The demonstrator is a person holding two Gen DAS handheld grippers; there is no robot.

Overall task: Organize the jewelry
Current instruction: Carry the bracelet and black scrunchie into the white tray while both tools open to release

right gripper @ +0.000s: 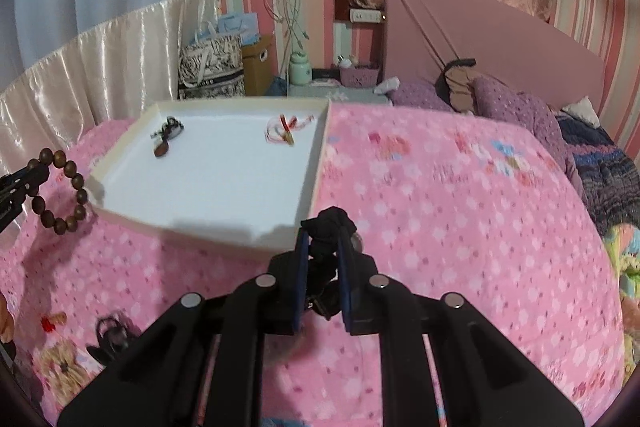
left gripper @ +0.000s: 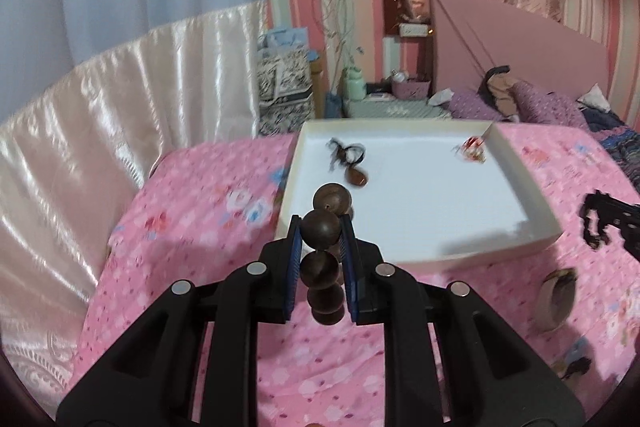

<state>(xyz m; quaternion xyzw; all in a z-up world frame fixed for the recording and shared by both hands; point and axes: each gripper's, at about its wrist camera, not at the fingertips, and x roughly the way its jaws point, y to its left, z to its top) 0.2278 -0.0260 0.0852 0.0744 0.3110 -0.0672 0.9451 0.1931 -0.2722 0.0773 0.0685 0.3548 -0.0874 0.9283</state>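
the left gripper [left gripper: 320, 227] is nearly closed, pinching a dark wooden bead bracelet [left gripper: 325, 251] between its blue pads. just ahead sits the white tray [left gripper: 532, 223], holding a brown pendant [left gripper: 356, 177] and a red piece [left gripper: 472, 149]. the right gripper [right gripper: 324, 239] clamps what looks like a black cord bundle [right gripper: 330, 227], the tray ahead to its left.
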